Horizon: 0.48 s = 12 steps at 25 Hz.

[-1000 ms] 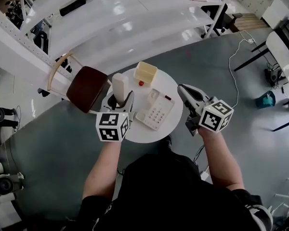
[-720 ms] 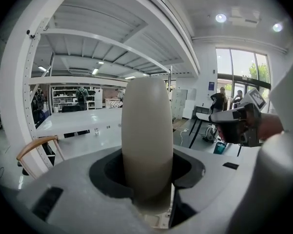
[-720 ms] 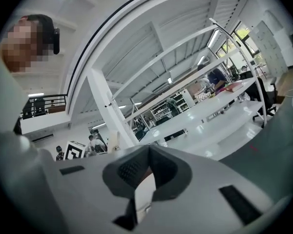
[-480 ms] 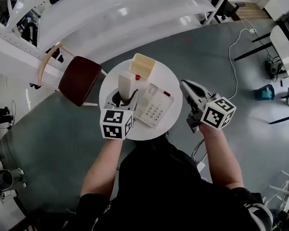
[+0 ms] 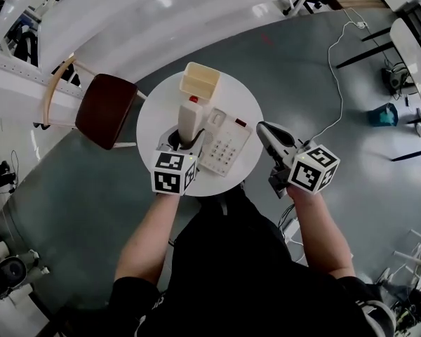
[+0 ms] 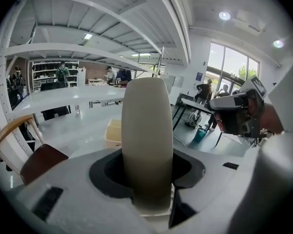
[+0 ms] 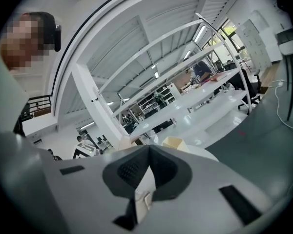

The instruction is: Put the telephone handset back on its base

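- The left hand-held gripper (image 5: 184,142) is pinching the cream, oblong plastic telephone handset (image 6: 146,140) by its near end. The pads are pressing on both its sides, and the handset is sticking out along the jaws.
- The right hand-held gripper (image 7: 147,179) is hovering off the right edge of the round white worktop (image 5: 151,121), over the grey floor (image 5: 70,202). Its jaws are pressing together with nothing between them.
- The handset is hanging over the left side of the white push-button telephone base (image 5: 226,148), which is lying on the worktop. Whether the two are touching cannot be told.
- A small red object (image 5: 194,99) is sitting just past the handset's far tip.
- A cream open plastic box (image 5: 200,80) is standing at the worktop's far rim.
- A chair with a dark brown seat (image 5: 105,111) is standing just left of the worktop.
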Available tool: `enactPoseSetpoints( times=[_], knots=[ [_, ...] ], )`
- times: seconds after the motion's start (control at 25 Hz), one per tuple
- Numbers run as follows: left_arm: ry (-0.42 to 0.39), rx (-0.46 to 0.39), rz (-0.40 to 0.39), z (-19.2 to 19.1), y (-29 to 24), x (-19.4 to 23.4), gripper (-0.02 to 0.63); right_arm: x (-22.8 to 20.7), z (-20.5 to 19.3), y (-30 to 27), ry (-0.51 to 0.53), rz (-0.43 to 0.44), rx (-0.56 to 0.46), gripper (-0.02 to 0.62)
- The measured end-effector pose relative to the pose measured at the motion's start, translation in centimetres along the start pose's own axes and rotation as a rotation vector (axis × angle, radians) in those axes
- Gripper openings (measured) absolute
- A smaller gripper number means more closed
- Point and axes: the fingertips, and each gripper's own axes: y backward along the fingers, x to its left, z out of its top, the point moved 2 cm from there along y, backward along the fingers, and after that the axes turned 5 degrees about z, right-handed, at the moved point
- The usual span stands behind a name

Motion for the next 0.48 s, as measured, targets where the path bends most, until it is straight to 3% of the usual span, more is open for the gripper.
enactPoseSetpoints(
  times=[0.48],
  knots=[
    [-0.056,0.130,-0.076,-5.9,-4.3,-1.4,0.198,-1.8,-3.7,0.9,-0.062,-0.027,0.017,0.006]
  ],
)
